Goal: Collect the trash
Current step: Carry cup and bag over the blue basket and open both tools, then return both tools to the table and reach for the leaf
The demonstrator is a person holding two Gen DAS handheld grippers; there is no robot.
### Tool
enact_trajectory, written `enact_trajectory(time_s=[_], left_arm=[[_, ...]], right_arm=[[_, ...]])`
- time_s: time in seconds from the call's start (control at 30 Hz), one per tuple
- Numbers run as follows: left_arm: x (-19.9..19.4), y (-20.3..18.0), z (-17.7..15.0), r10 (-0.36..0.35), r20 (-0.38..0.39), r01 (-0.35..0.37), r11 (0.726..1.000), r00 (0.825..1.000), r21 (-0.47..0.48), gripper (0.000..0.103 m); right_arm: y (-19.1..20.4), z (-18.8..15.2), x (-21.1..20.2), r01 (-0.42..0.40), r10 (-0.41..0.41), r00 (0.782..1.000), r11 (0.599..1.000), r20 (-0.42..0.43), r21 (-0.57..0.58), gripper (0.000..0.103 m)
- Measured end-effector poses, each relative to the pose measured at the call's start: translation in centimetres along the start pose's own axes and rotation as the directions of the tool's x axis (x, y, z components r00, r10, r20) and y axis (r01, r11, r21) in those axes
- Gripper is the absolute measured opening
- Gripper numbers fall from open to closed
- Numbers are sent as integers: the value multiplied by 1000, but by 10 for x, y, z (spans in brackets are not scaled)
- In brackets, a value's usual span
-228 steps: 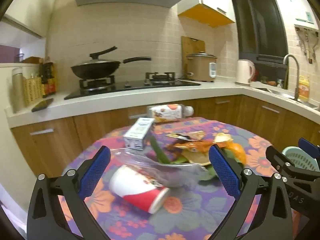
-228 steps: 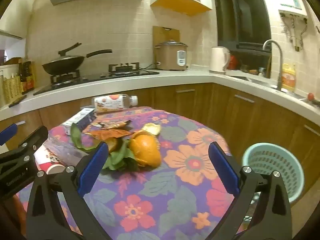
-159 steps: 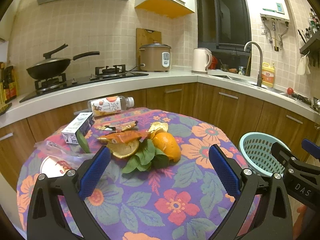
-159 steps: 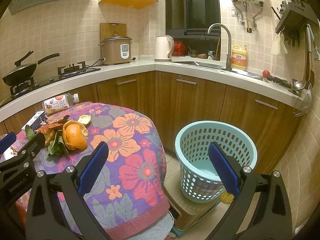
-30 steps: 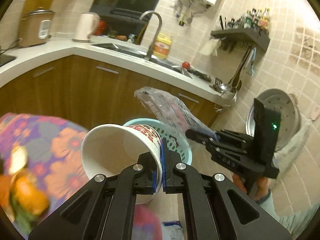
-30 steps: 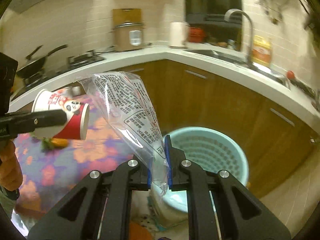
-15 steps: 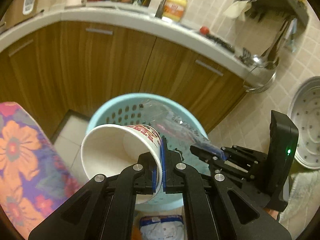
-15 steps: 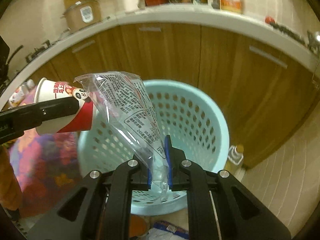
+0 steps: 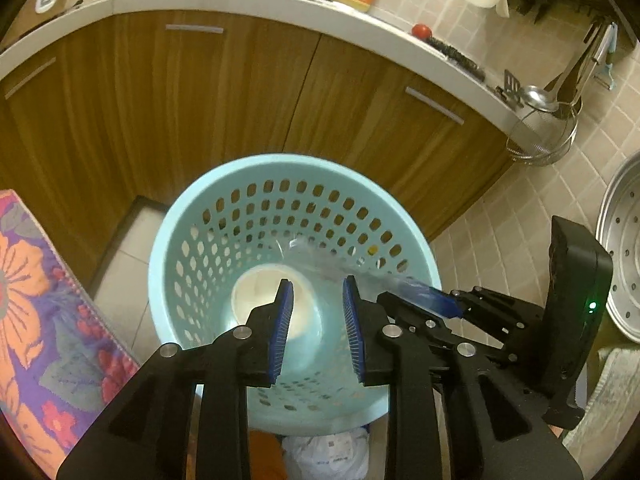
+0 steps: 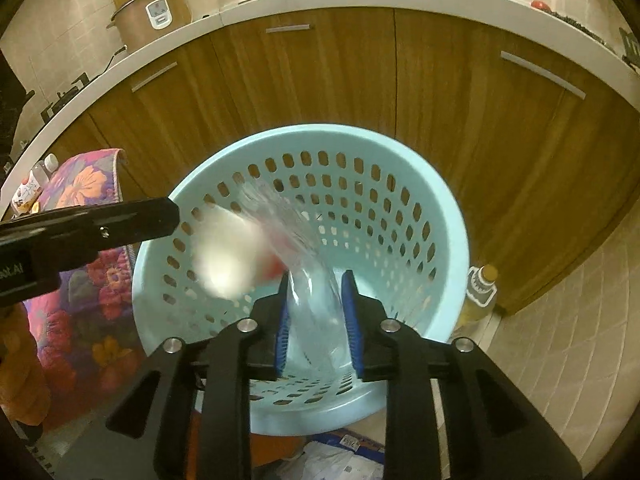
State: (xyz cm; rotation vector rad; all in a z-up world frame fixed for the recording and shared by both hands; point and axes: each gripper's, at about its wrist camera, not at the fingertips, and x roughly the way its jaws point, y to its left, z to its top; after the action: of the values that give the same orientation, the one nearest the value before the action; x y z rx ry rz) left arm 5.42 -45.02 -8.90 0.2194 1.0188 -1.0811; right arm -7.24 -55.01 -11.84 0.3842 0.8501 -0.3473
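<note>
**Cup and bag let go over the basket**

Half a second before, each gripper was pinching its piece of trash above the basket; by this moment both pieces were loose and dropping. At the left, the flowered cloth [image 9: 44, 320] of the desk showed beside the pale blue basket [image 9: 192, 208], which stood on the floor near the wooden cabinets [image 9: 200, 92]. The left gripper [image 9: 317, 322] hung over the basket mouth, its jaws opening with nothing between them. The paper cup [image 9: 260, 296] was already inside the basket, blurred by its fall in the right wrist view. Further right, the right gripper [image 10: 315, 322] pointed down into the basket too, its jaws opening. The clear plastic bag [image 10: 296, 248] streaked between the blue pads, apparently sliding free rather than gripped.

To do the release well, both grippers would have been best kept above the middle of the basket, jaws spread until the bag had fully cleared the pads, since thin film can cling. Only then would it have been sensible to lift away and go back to the desk for the remaining trash.
</note>
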Motion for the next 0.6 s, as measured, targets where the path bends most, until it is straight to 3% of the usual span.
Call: enact_trajectory(time_s=[0.03,0.1,0.33,0.6], left_arm=[[1,0,-1,7,-12,-7,1000,1000,0,39],[0,0,-2,16,-12,-15,1000,1000,5,41],[-26,8,-8,-28,23,29,999,999,-30,45],[-92,14,-24,-22,154,28,999,988,-40,47]], right_arm=[[1,0,-1,0,0,1000,1000,4,-1,43],[4,0,-7,7,-7,1000,1000,25,-10,53],[10,0,-29,3,-2,998,1000,61,-14,53],[52,6,-71,-28,39,988,997,148,-75,53]])
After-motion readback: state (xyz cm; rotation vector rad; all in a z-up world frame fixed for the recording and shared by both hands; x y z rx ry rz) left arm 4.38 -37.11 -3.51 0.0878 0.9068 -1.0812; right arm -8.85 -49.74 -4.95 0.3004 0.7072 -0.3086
